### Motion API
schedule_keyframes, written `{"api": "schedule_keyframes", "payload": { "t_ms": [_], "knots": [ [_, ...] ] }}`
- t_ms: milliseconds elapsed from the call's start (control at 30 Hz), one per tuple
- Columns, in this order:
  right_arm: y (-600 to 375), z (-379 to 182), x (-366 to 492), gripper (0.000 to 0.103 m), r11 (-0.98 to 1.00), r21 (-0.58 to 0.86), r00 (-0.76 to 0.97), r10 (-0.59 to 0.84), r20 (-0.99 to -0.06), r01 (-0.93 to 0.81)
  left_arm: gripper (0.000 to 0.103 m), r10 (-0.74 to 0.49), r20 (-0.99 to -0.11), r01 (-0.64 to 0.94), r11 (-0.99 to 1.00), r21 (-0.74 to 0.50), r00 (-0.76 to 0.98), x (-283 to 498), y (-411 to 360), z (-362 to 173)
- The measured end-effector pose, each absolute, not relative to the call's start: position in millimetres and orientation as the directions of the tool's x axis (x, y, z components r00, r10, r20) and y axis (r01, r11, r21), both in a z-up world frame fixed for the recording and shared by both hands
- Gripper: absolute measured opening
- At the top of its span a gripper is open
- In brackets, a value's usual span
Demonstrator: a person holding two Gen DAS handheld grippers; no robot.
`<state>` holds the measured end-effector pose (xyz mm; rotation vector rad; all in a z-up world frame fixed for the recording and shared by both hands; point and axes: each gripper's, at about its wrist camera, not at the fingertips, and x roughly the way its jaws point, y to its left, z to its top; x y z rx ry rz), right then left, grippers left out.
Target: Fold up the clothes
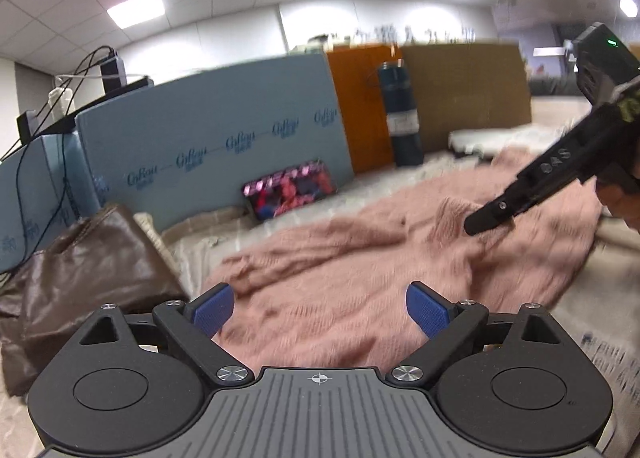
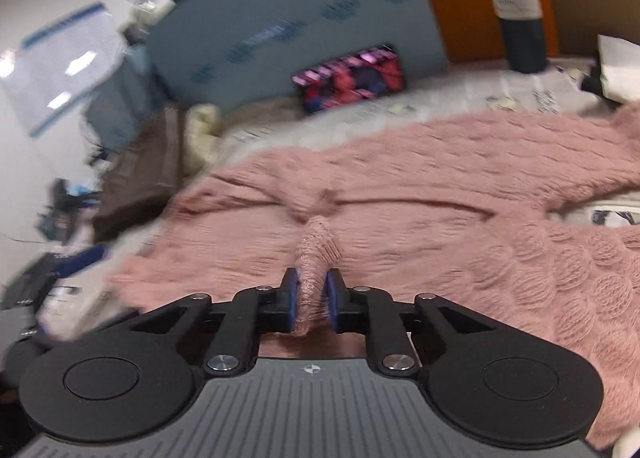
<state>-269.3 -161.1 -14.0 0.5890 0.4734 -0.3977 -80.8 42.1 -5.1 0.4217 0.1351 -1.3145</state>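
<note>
A pink knitted sweater (image 1: 360,254) lies spread on the newspaper-covered table; it also fills the right wrist view (image 2: 440,186). My left gripper (image 1: 320,310) is open and empty, just above the sweater's near edge. My right gripper (image 2: 312,294) is shut on a pinched fold of the pink sweater and lifts it a little. The right gripper also shows in the left wrist view (image 1: 486,220), at the right, its tip down on the sweater.
A brown leather bag (image 1: 84,270) sits at the left. Blue foam boards (image 1: 208,138), an orange panel (image 1: 360,106) and a cardboard sheet (image 1: 468,90) stand behind. A dark bottle (image 1: 402,114) and a colourful box (image 1: 290,188) stand at the back. White cloth (image 1: 492,138) lies far right.
</note>
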Motion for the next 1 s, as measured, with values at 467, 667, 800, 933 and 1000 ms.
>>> {"api": "schedule_keyframes", "payload": {
  "t_ms": [467, 667, 800, 933, 1000],
  "knots": [
    [-140.6, 8.9, -291.1, 0.037, 0.803, 0.251, 0.791, -0.384, -0.477, 0.541, 0.096, -0.846, -0.412, 0.915, 0.193, 0.355, 0.338, -84.5, 15.4, -20.6],
    [-149.1, -6.6, -289.9, 0.062, 0.795, 0.164, 0.743, -0.443, -0.502, 0.584, 0.096, -0.811, -0.453, 0.911, 0.218, 0.351, 0.369, -77.8, 24.0, -24.5],
    [-149.2, -17.4, -280.2, 0.068, 0.816, 0.119, 0.727, -0.425, -0.540, 0.566, 0.096, -0.789, -0.478, 0.910, 0.241, 0.338, 0.387, -74.0, 28.3, -29.0],
    [-149.7, -33.1, -266.9, 0.074, 0.829, 0.053, 0.676, -0.415, -0.609, 0.557, 0.096, -0.796, -0.461, 0.905, 0.245, 0.347, 0.392, -77.1, 29.7, -28.1],
    [-144.0, -36.3, -268.0, 0.076, 0.835, 0.013, 0.680, -0.438, -0.588, 0.550, 0.096, -0.813, -0.440, 0.906, 0.237, 0.351, 0.382, -78.7, 31.4, -24.8]
  ]
}}
